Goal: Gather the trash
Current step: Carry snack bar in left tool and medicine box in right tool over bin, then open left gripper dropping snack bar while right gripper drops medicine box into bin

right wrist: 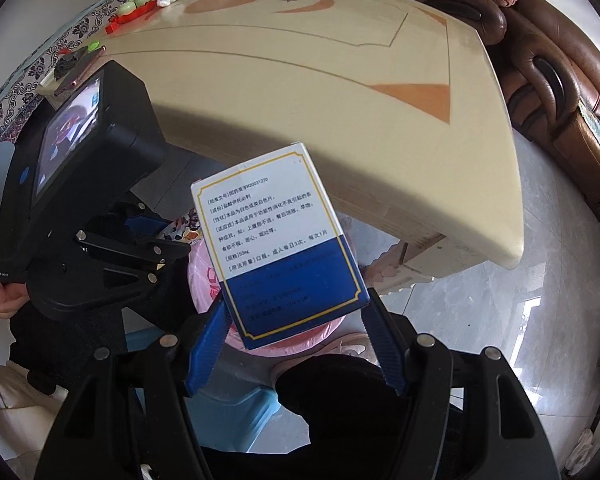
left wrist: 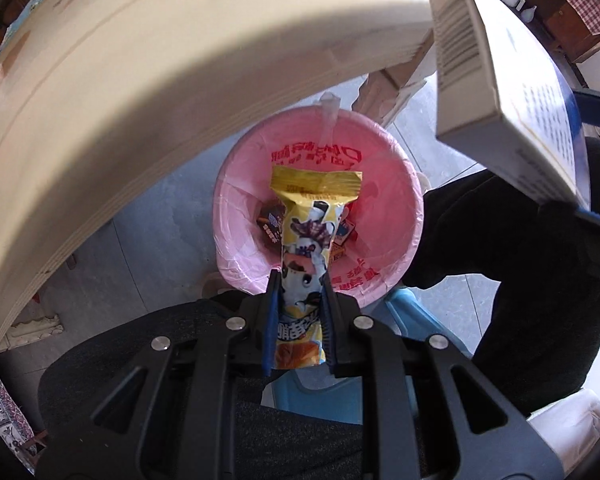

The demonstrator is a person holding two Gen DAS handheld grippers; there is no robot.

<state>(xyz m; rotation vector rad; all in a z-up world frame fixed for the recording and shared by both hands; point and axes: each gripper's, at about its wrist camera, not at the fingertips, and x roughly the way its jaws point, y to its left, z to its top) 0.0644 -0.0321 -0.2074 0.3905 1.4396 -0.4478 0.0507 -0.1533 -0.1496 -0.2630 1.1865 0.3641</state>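
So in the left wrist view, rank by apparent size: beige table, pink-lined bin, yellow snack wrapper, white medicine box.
1. Beige table.
2. Pink-lined bin and white medicine box: similar; box is nearer the camera, so unsure.
3. Yellow snack wrapper.

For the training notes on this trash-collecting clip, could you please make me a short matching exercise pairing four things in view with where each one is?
Things:
1. snack wrapper
2. medicine box
3. bin
4. phone

Places:
A. lying on the table, near its far left edge
B. pinched in the left gripper, hanging over the bin's mouth
C. on the floor beside the table, lined with a pink bag
D. held between the fingers of the right gripper, tilted

Pairs: 1-B, 2-D, 3-C, 4-A
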